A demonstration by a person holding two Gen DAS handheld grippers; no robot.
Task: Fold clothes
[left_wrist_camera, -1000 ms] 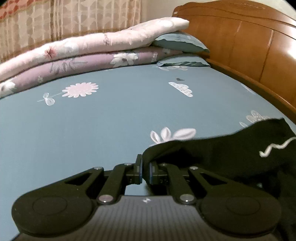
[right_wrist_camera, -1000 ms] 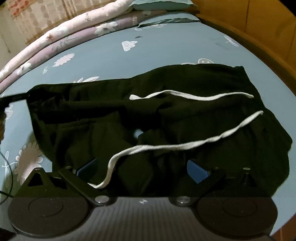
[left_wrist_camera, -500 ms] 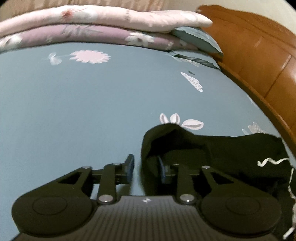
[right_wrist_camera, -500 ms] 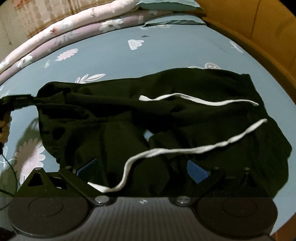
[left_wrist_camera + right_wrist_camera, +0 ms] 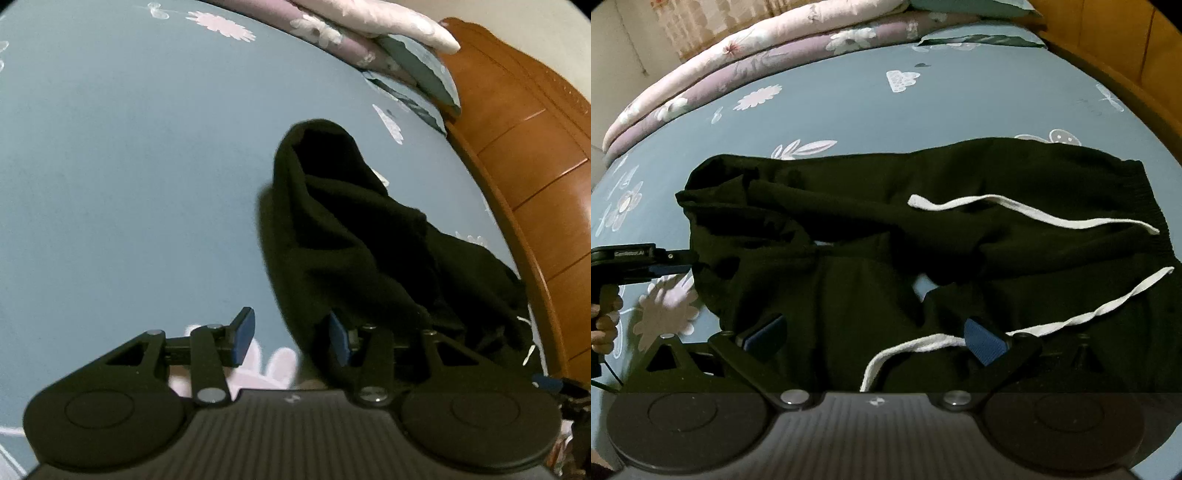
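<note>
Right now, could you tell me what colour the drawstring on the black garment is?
White drawstring, clearest in the right wrist view.

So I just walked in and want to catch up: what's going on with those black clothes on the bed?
A person with a handheld gripper in each hand is folding black drawstring shorts spread on the blue floral bedsheet. The left gripper has its jaws open at the shorts' left end, cloth draped against one finger. The right gripper is wide open over the near edge, a white drawstring lying across it. Nothing is clamped, and no neat fold shows yet.
</note>
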